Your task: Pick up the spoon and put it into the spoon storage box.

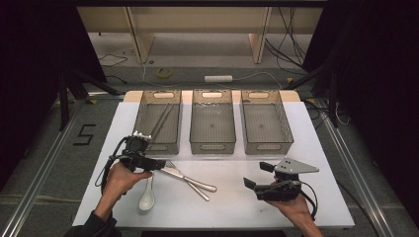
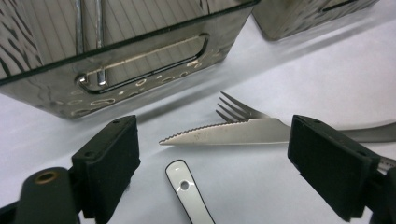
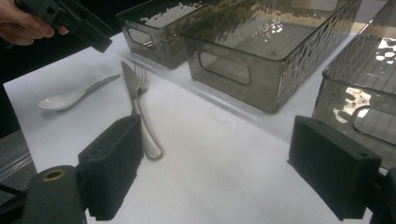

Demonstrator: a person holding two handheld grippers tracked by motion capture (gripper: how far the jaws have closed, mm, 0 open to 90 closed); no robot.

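Observation:
A knife (image 1: 190, 181) and a fork (image 1: 190, 183) lie crossed on the white table (image 1: 232, 202), and a white spoon (image 1: 147, 197) lies left of them. My left gripper (image 1: 153, 160) hovers open over the knife's tip. Along its jaws I see the serrated knife blade (image 2: 224, 133), the fork tines (image 2: 236, 109) behind it and the spoon handle (image 2: 187, 191) in front. My right gripper (image 1: 258, 175) is open and holds nothing at the front right. In its view the knife (image 3: 133, 88), fork (image 3: 142, 74) and spoon (image 3: 65, 99) lie far ahead of the right gripper (image 3: 215, 172).
Three clear grey bins stand in a row at the back: the left bin (image 1: 143, 116) holds thin metal chopsticks (image 1: 160, 123), while the middle bin (image 1: 212, 143) and right bin (image 1: 284, 123) hold nothing. The left bin's front wall (image 2: 140, 60) is close ahead of the left jaws.

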